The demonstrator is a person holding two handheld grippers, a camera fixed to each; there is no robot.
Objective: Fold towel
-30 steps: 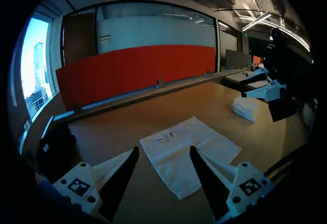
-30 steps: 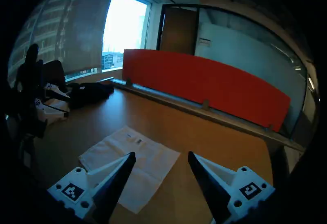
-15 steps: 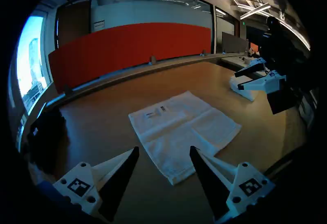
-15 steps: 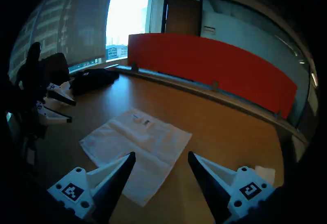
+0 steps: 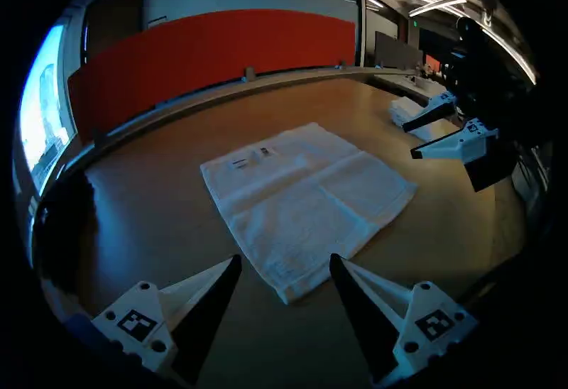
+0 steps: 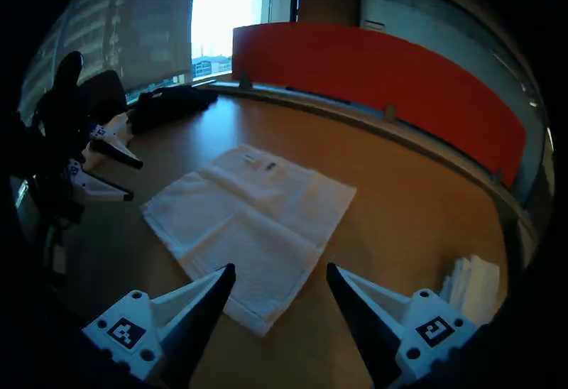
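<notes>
A white towel (image 5: 305,197) lies spread flat on the wooden table (image 5: 142,197), marked by fold creases, with a small label (image 5: 253,157) near its far edge. The left gripper (image 5: 285,257) and the right gripper (image 6: 280,267) each hang wide open and empty by a near corner.

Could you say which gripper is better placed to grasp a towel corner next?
Right, slightly: one corner of the towel lies deeper inside the open right gripper than another inside the left gripper.
</notes>
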